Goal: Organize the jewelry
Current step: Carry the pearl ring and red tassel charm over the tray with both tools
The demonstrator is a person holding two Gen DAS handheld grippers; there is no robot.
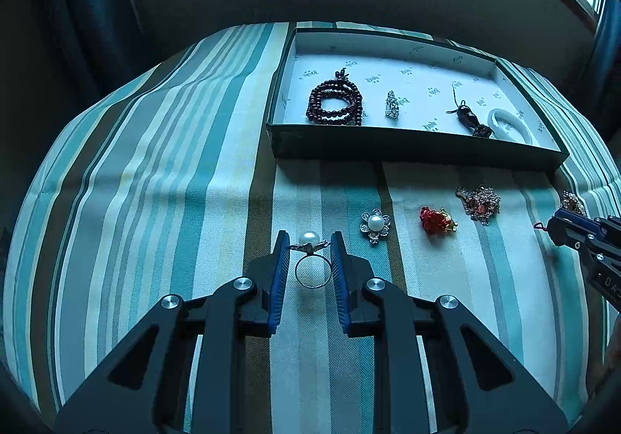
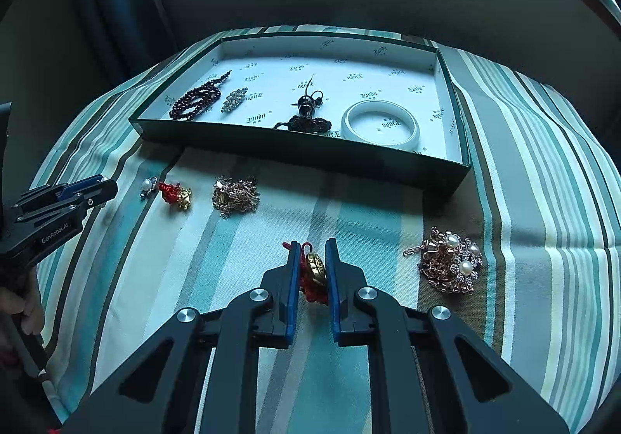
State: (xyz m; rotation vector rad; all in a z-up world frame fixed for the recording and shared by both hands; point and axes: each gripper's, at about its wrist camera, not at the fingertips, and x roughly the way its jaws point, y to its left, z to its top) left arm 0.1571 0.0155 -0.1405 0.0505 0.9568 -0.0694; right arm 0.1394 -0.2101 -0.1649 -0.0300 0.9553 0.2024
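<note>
Left gripper (image 1: 309,246) clamped a pearl ring (image 1: 310,259) by its setting, pearl up, band hanging between the blue pads, low centre of the left wrist view. Right gripper (image 2: 312,271) was closed on a gold charm with red cord (image 2: 313,271), low centre of the right wrist view.

Green box (image 1: 407,147) with white printed lining sat at upper centre on the striped cloth (image 1: 155,162). Inside it: dark bead bracelet (image 1: 335,104), small silver piece (image 1: 392,105), dark tasselled pendant (image 1: 467,118), white bangle (image 1: 508,123).

On the cloth below the box: pearl flower brooch (image 1: 375,225), red knot charm (image 1: 436,220), rose-gold chain pile (image 1: 480,203). Rose-gold pearl cluster brooch (image 2: 450,259) lay right of the right gripper. A hand (image 2: 21,310) showed at the left edge.
</note>
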